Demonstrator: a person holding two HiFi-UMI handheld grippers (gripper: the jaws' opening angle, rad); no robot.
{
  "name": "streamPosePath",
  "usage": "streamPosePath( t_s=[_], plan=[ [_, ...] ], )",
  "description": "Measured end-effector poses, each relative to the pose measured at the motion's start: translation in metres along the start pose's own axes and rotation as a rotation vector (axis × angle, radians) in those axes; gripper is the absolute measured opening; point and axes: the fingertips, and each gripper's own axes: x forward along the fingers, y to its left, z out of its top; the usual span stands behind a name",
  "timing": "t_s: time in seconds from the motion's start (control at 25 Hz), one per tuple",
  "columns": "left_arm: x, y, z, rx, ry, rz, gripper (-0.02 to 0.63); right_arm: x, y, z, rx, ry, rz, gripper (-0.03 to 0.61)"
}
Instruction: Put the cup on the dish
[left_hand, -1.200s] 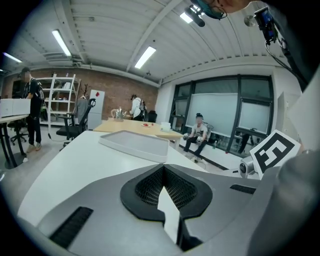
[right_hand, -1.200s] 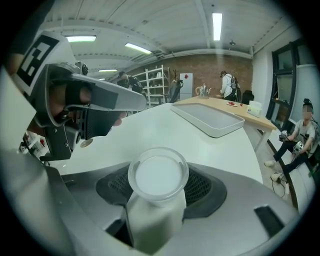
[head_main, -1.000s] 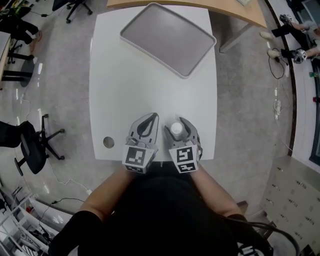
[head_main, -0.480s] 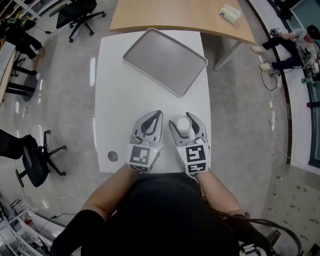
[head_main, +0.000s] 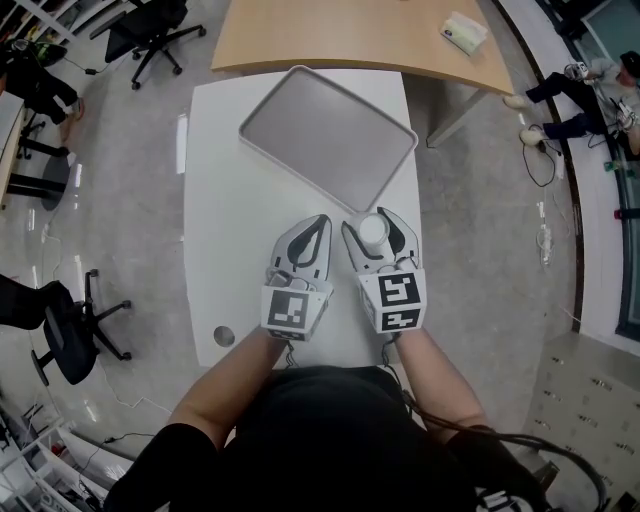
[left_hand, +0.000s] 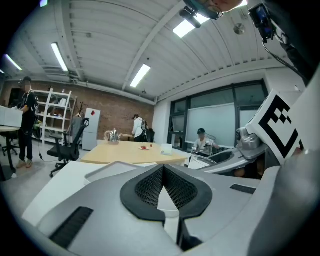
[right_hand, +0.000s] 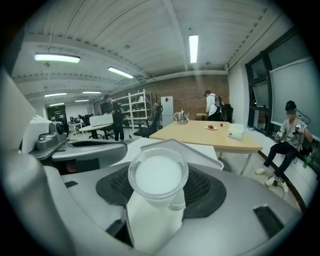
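A small white cup (head_main: 373, 230) (right_hand: 157, 180) sits upright between the jaws of my right gripper (head_main: 379, 228) (right_hand: 159, 200), which is shut on it above the white table's (head_main: 230, 200) near right part. The dish is a grey rectangular tray (head_main: 327, 137) (right_hand: 172, 148) lying at the table's far end, just ahead of the cup. My left gripper (head_main: 304, 232) (left_hand: 162, 192) hovers beside the right one, shut with nothing in it.
A wooden table (head_main: 360, 35) (right_hand: 205, 135) stands behind the white one, with a small white box (head_main: 464, 31) on it. Office chairs (head_main: 70, 320) and people are around the room. A round hole (head_main: 223, 336) marks the white table's near left corner.
Both grippers have moved forward over the table toward the tray, the right one carrying the cup. The head view has shifted, showing more of the wooden table.
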Motion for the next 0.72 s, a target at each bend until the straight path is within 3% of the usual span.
streamPosePath(
  t_s=[0.4,0.72],
  plan=[
    [0.063,0.030,-0.030,0.036,-0.012,0.031,0.008,0.102,-0.066,-0.007,0.013,0.042,-0.072,0.262],
    [0.093,0.048,-0.065,0.021,0.019,0.052,0.008,0.151,-0.082,-0.035,0.046,0.090,-0.087,0.262]
  ],
)
